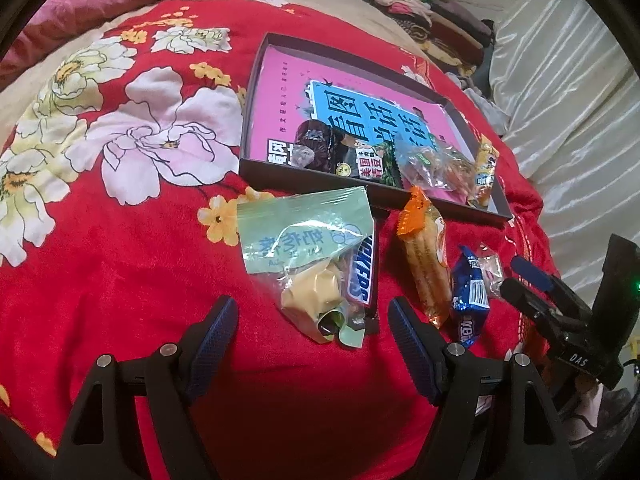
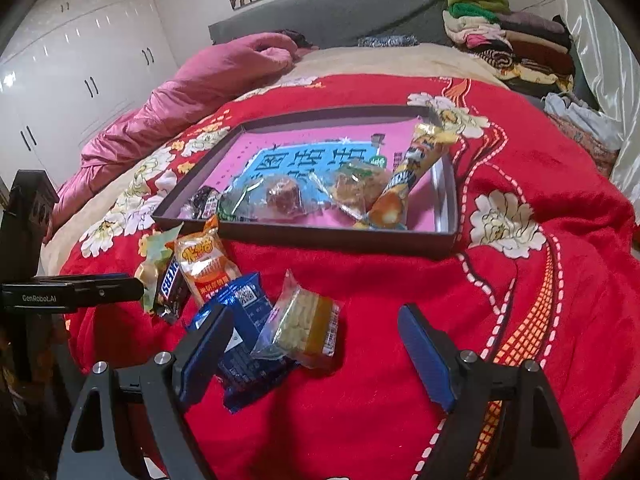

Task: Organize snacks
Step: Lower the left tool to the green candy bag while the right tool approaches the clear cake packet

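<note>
Left wrist view has the left gripper [image 1: 312, 344] hovering over the red floral blanket [image 1: 120, 280] on the bed, jaws spread wide and holding nothing. Straight ahead between the fingers sits the green zip bag [image 1: 304, 240], with the Snickers bar [image 1: 362, 272] tucked along its right edge. The bar's long axis runs near-to-far, roughly in line with where the jaws point, so a grab across its width looks doable to me without much wrist roll. Right of that are the orange cracker pack [image 1: 426, 256], also lying near-to-far, and the blue wrapper [image 1: 470, 296].

Over on the right wrist view, the right gripper [image 2: 316, 352] is also open and empty. The clear pack of yellow biscuits [image 2: 304, 328] lies just beyond the gap between the fingers, slightly left of centre, resting partly on the blue wrapper [image 2: 248, 312], which the left finger overlaps in the picture. Can't tell if that finger actually touches it.

The dark box tray [image 2: 304, 236] is farther back with several snacks already in it, including a long yellow stick pack [image 2: 412, 176].

My guess: each hand takes what's in front of it, the right hand being nearer the biscuits and the left nearer the Snickers.
</note>
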Available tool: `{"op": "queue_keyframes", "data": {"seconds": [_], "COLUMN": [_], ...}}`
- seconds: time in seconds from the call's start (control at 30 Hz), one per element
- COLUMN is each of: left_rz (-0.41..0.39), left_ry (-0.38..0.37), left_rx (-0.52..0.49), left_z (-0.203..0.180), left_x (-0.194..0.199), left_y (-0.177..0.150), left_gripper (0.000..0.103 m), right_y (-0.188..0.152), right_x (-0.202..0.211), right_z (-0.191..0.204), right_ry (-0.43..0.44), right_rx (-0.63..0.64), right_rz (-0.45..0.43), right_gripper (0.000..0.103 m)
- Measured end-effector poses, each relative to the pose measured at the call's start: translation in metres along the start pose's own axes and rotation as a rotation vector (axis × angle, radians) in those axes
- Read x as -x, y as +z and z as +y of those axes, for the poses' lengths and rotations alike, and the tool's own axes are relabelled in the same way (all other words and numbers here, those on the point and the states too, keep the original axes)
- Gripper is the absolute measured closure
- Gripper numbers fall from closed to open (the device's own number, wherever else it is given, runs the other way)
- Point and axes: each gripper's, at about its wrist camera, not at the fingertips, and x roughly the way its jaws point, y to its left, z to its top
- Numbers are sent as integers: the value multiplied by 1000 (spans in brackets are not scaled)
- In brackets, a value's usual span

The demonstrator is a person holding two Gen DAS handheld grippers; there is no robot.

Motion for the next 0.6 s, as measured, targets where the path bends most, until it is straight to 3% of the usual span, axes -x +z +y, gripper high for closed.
{"op": "queue_keyframes", "data": {"seconds": [0.13,0.43,0.6], "left_rz": [4,0,-2], "left_ry": [-20,-26,-47], "left_rx": [15,27,47], "left_z": [0,-1,0], "left_x": [-3,-6,-7], "left_y": [-1,-1,1], "left_gripper": [24,24,24], "right_y": [-2,-3,-4], "right_x": [-3,-10,-13], "right_z": [1,1,3], "right_ry": [9,55,64], "right_rx": [3,-8,-1], "right_rz": [12,35,47], "right_gripper": [23,45,48]}}
